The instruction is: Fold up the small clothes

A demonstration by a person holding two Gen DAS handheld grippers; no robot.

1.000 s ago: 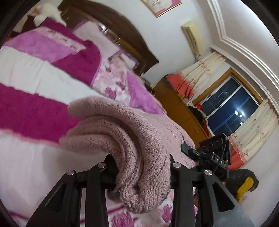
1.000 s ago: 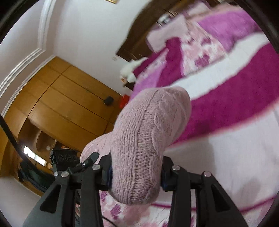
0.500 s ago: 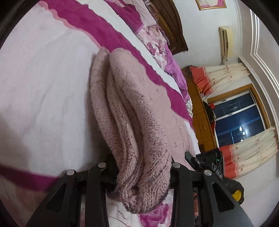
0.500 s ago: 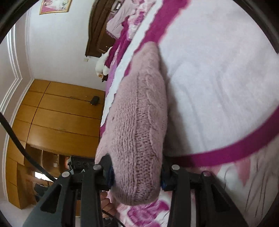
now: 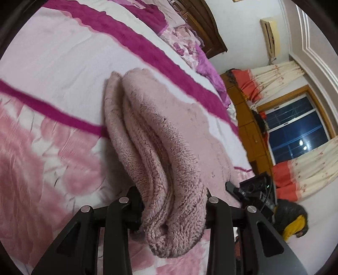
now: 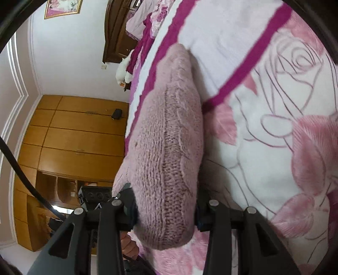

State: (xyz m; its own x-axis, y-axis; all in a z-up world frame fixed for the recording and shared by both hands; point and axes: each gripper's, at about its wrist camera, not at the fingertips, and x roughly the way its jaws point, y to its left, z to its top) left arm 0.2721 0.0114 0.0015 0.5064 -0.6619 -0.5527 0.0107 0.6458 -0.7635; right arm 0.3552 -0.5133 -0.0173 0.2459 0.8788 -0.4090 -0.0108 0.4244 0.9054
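The left gripper (image 5: pixel 172 213) pinches a thick bunch of the pink knit sweater (image 5: pixel 160 165) between its black fingers (image 5: pixel 118 228); several folded layers bulge out at the bottom centre of the left wrist view, fleecy on the inside; from there the sweater runs up the middle of the frame and lies spread toward the right over the bedspread (image 5: pixel 52 69). The bedspread fills the left and upper left, white with magenta stripes and pink roses; a dark headboard (image 5: pixel 202 25) sits at the top centre; an air conditioner (image 5: pixel 269 38) hangs on the wall at the upper right; a window (image 5: pixel 295 131) with cream and orange curtains (image 5: pixel 274 78) takes the right edge. The other gripper's camera body shows at the lower right, just past the sweater's edge.

In the right wrist view the right gripper (image 6: pixel 166 213) clamps another fold of the sweater (image 6: pixel 166 143); the cable-knit side faces out, and the roll rises from the bottom centre toward the top centre, resting on the bedspread (image 6: pixel 285 137) that covers the right half. A wooden wardrobe (image 6: pixel 69 137) stands at the left; a framed picture (image 6: pixel 63 8) hangs at the upper left.
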